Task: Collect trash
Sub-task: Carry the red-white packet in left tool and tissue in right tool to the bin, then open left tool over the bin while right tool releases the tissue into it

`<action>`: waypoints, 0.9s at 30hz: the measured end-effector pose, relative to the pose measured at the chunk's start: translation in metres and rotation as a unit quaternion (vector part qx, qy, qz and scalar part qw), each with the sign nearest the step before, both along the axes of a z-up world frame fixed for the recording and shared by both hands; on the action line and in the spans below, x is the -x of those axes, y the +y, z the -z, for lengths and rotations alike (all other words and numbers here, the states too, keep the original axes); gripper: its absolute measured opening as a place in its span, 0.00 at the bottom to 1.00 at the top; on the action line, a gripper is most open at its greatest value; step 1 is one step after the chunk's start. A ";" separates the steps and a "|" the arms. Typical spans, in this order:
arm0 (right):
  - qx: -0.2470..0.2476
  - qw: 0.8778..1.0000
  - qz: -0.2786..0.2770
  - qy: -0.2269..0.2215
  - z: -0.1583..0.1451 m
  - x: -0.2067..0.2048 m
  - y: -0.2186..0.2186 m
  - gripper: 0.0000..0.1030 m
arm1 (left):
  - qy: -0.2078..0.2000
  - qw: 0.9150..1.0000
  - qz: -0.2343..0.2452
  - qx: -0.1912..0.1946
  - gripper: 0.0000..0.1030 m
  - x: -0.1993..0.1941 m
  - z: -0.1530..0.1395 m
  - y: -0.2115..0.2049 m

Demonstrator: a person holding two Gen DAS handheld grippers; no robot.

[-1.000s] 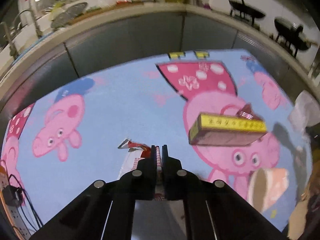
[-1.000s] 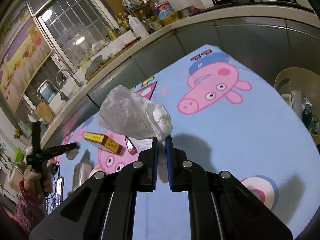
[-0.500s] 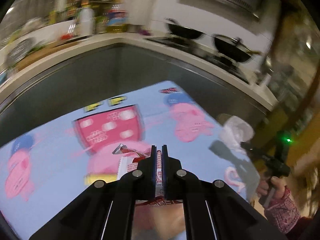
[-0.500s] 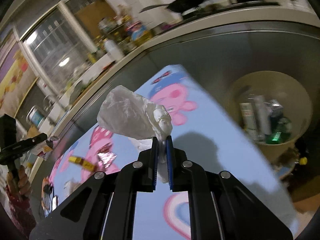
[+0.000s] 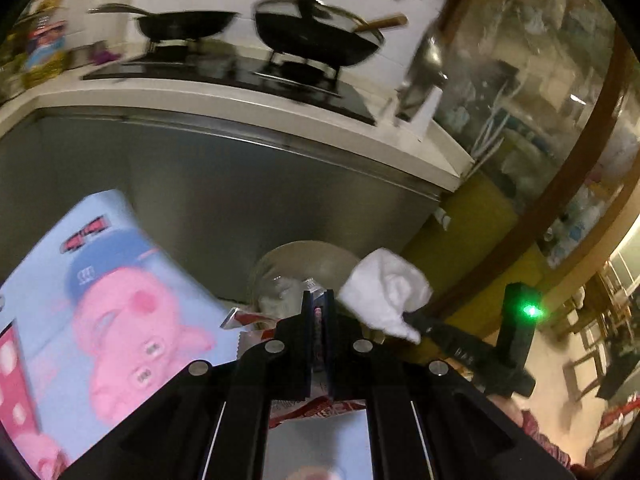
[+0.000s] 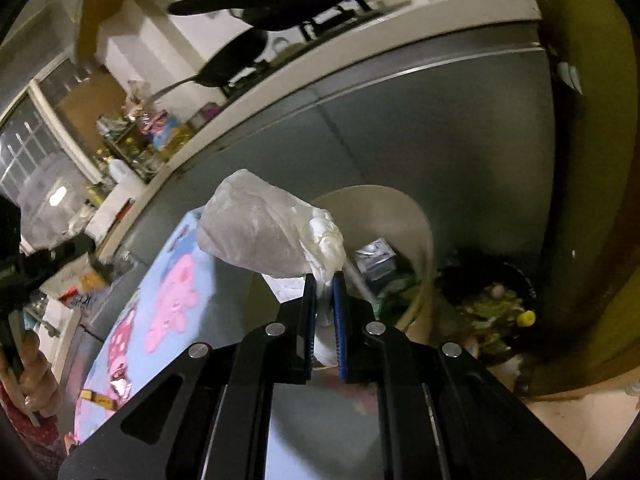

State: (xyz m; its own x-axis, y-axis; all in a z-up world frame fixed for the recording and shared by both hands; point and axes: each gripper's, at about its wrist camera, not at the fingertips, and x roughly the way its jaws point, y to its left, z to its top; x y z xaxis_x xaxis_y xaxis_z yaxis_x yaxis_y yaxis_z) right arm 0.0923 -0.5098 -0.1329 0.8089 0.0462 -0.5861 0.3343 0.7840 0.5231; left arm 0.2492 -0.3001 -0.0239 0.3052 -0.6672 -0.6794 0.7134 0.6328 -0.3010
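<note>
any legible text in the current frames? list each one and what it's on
None can be read.
Red label patch on the cartoon mat: lettering there, blurred out.
Red-and-white wrapper in the left claw: print too smeared.
Packet in the beige bin: print too small.
Yellow box on the mat: markings too small.
Packages on the counter: blurred.

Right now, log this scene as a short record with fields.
left hand-held gripper: shut on a red and white wrapper
right hand-held gripper: shut on a crumpled white plastic bag
bin: beige waste bin ahead of both, already holding trash
second bin: black bin with food scraps, beside the beige one
left on mat: yellow box, foil scrap
</note>
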 end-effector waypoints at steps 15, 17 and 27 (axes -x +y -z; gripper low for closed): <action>0.070 0.996 -0.032 0.042 0.023 -0.036 0.012 0.52 | 0.019 1.000 -0.008 -0.023 0.32 -0.017 0.061 -0.071; 0.062 0.998 -0.017 0.023 0.016 -0.025 0.011 0.52 | 0.000 1.000 -0.015 -0.015 0.32 -0.009 0.050 -0.059; 0.005 0.999 -0.002 -0.052 -0.018 0.025 0.040 0.52 | -0.093 0.993 -0.073 0.024 0.41 0.066 0.010 0.028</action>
